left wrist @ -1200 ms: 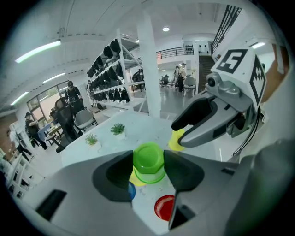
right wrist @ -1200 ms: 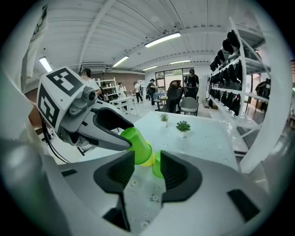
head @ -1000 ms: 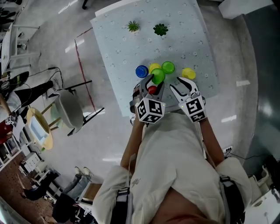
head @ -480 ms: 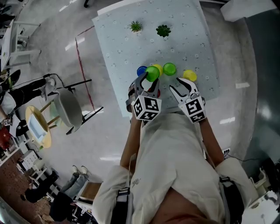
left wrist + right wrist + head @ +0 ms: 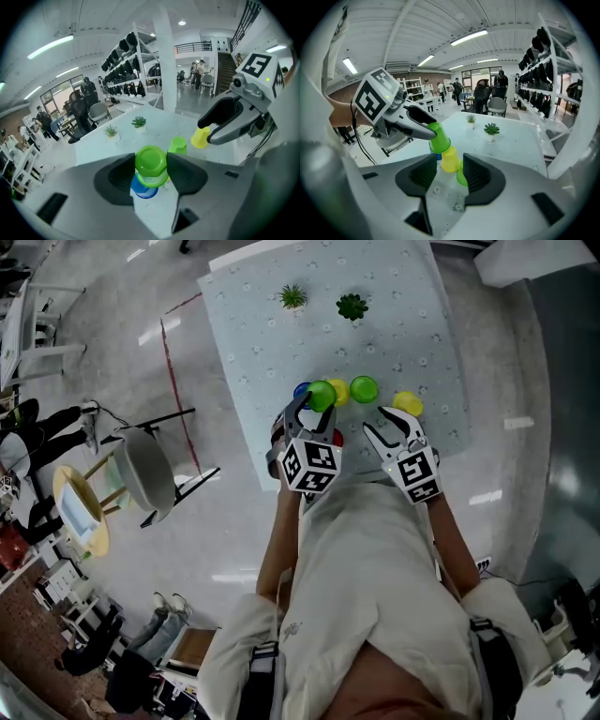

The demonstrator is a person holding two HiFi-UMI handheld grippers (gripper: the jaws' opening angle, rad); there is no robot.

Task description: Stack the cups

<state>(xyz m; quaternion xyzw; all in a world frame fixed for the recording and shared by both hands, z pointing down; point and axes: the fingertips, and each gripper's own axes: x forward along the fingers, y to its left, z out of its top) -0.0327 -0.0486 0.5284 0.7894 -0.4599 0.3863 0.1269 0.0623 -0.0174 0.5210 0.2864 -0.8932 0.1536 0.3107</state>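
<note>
My left gripper (image 5: 313, 412) is shut on an upside-down green cup (image 5: 322, 396) (image 5: 151, 162), which hangs just above a blue cup (image 5: 301, 390) (image 5: 142, 190) on the pale table (image 5: 272, 343). To its right stand a yellow cup (image 5: 338, 390), a second green cup (image 5: 364, 388) (image 5: 177, 144) and another yellow cup (image 5: 406, 403) (image 5: 200, 137). A bit of a red cup (image 5: 337, 439) shows beside the left gripper. My right gripper (image 5: 394, 424) (image 5: 450, 176) hovers near the table's front edge, jaws apart with nothing between them.
Two small potted plants (image 5: 292, 297) (image 5: 352, 307) stand at the far side of the table. A grey chair (image 5: 150, 470) and a round side table (image 5: 80, 512) stand on the floor to the left. People and shelving fill the room behind.
The left gripper has carried the green cup forward and to the left, from over the red cup to above the blue cup. The right gripper has stayed put.
</note>
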